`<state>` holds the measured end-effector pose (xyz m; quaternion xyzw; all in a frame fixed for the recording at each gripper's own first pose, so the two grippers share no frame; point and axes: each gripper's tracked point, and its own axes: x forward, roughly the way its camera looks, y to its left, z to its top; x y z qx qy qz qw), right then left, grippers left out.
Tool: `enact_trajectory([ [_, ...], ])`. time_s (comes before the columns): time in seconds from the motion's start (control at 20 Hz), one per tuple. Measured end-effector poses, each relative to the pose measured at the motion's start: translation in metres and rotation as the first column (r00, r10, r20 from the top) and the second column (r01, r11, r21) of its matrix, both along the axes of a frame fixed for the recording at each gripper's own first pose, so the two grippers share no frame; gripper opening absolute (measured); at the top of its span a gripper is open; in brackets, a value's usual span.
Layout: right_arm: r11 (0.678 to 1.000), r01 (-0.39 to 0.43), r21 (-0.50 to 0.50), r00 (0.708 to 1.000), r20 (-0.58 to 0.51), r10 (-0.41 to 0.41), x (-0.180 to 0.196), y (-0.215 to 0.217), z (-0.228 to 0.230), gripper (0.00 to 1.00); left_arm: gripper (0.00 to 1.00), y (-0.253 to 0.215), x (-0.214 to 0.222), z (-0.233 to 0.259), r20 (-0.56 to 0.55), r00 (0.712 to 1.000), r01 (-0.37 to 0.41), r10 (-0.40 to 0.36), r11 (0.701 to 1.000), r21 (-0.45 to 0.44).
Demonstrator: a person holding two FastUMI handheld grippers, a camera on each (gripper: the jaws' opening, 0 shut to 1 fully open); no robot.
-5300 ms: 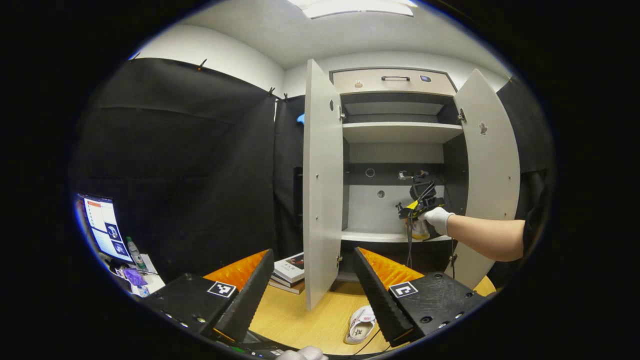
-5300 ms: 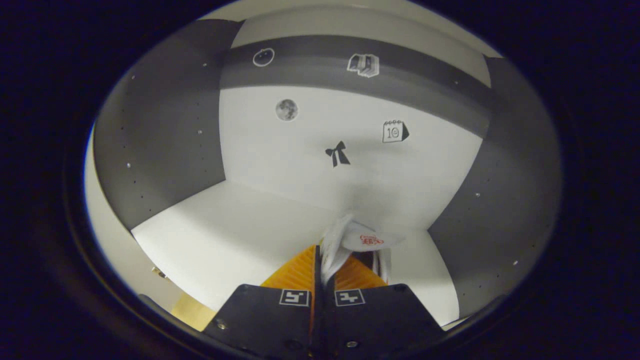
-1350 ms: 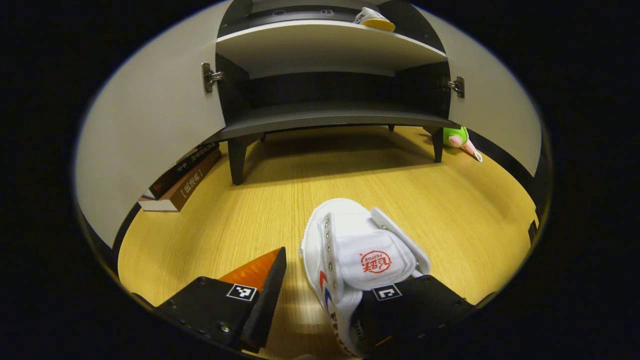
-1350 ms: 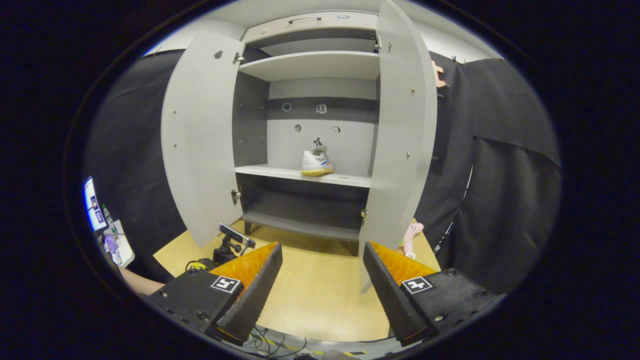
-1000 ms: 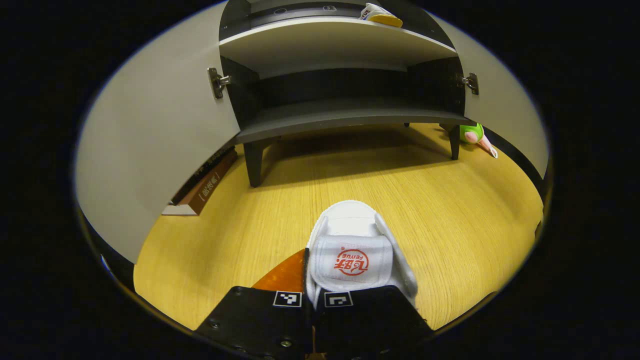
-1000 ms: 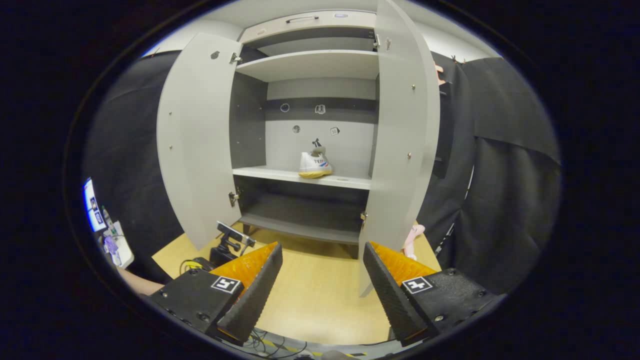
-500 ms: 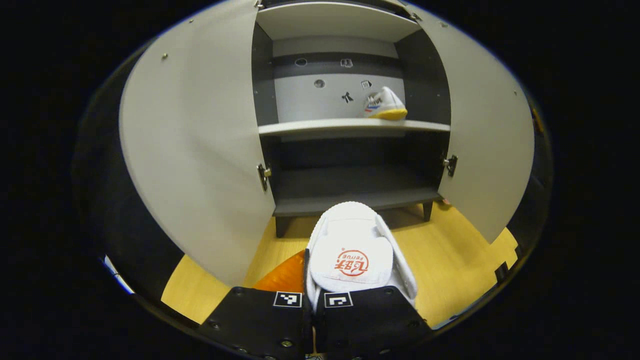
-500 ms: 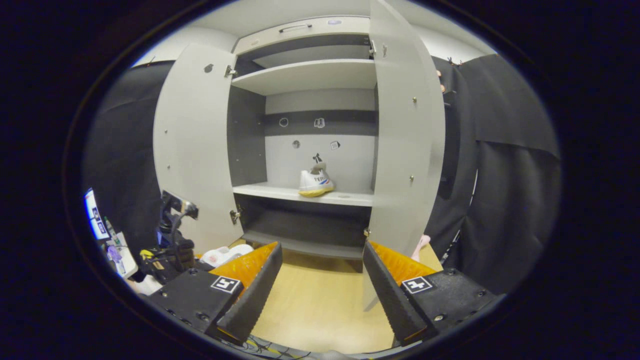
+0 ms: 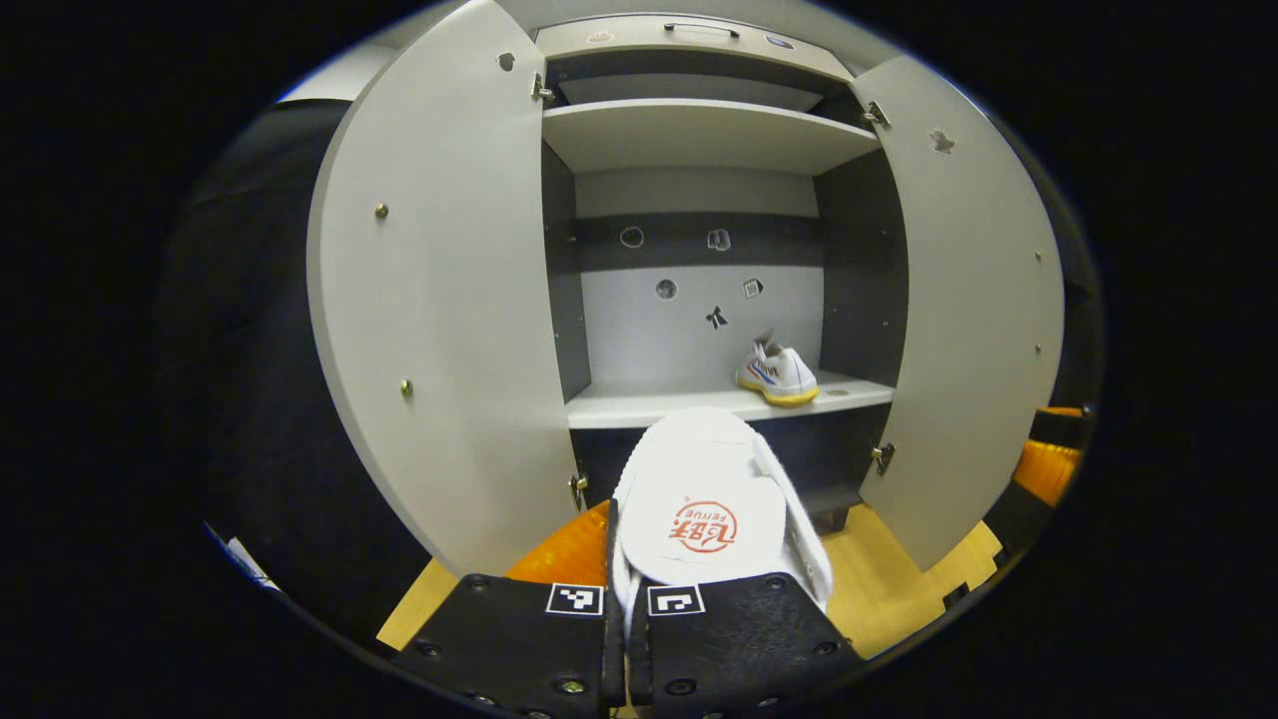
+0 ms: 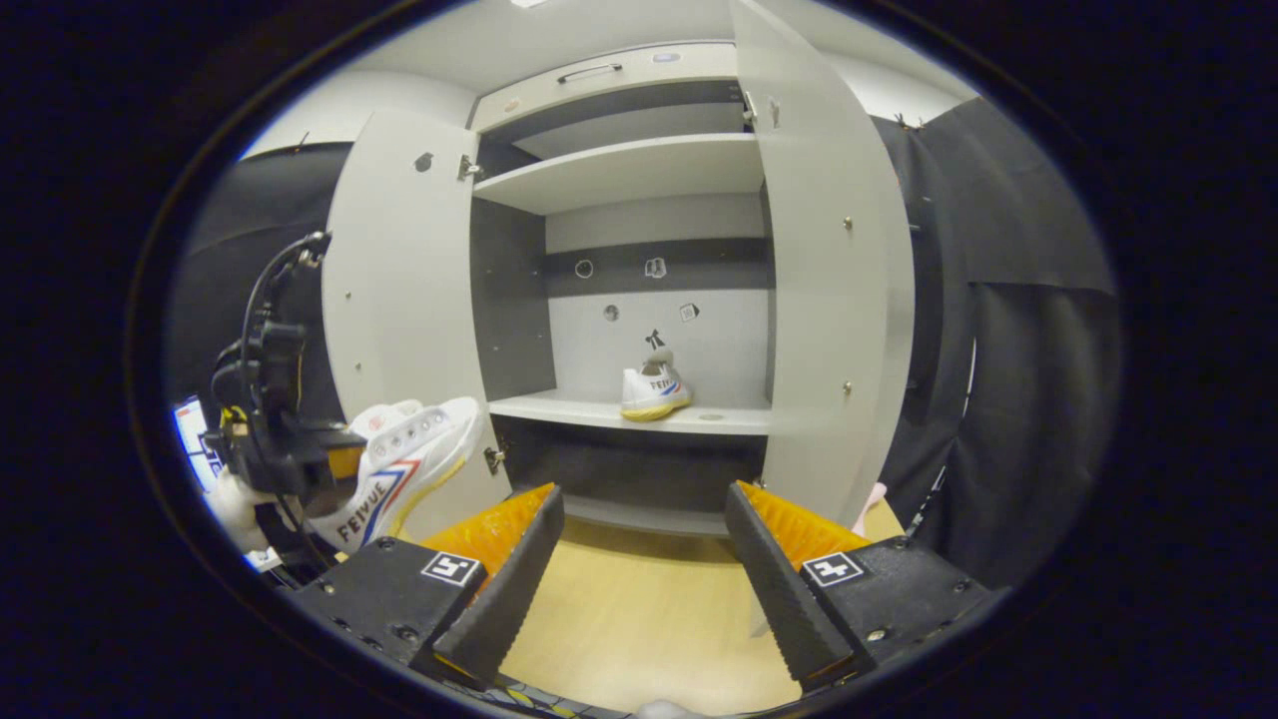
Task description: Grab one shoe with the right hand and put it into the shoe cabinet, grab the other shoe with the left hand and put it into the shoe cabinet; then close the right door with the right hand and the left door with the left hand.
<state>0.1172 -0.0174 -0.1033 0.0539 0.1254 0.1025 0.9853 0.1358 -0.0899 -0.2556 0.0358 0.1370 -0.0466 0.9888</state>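
The second shoe (image 9: pixel 714 499) is now being held clamped in the left claw (image 9: pixel 624 609), raised toward the shelf (image 9: pixel 639 407); the right claw (image 10: pixel 639 544) is hanging open.

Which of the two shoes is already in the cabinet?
The shoe on the middle shelf, right of centre. The other shoe is off the shelves, clamped in the left gripper.

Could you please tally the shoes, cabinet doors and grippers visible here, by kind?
Shoes: 2 (held shoe, shelved shoe)
Cabinet doors: 2 (left door, right door)
Grippers: 2 (left gripper, right gripper)
Total: 6
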Motion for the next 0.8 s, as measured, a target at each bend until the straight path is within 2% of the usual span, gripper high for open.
enact_trajectory([
  [0.15, 1.000, -0.023, 0.007, 1.000, 0.009, 0.023, 0.001, 0.006, 0.003, 1.00, 0.02, -0.005, -0.014, -0.002, 0.081, 0.997, -0.001, 0.000, 1.000, 0.005],
  [0.25, 0.999, -0.045, 0.008, 0.999, 0.014, 0.045, 0.001, 0.011, 0.005, 1.00, 0.02, -0.002, -0.016, -0.005, 0.106, 0.994, 0.011, -0.009, 1.000, -0.018],
  [0.45, 0.996, -0.087, -0.017, 0.996, 0.018, 0.088, -0.001, 0.022, 0.003, 1.00, 0.02, -0.005, -0.019, -0.009, 0.140, 0.990, 0.012, -0.012, 1.000, -0.002],
  [0.8, 0.993, -0.115, -0.039, 0.993, -0.008, 0.114, -0.001, 0.033, -0.005, 1.00, 0.02, 0.002, -0.015, -0.003, 0.096, 0.995, 0.027, -0.024, 0.999, -0.027],
])
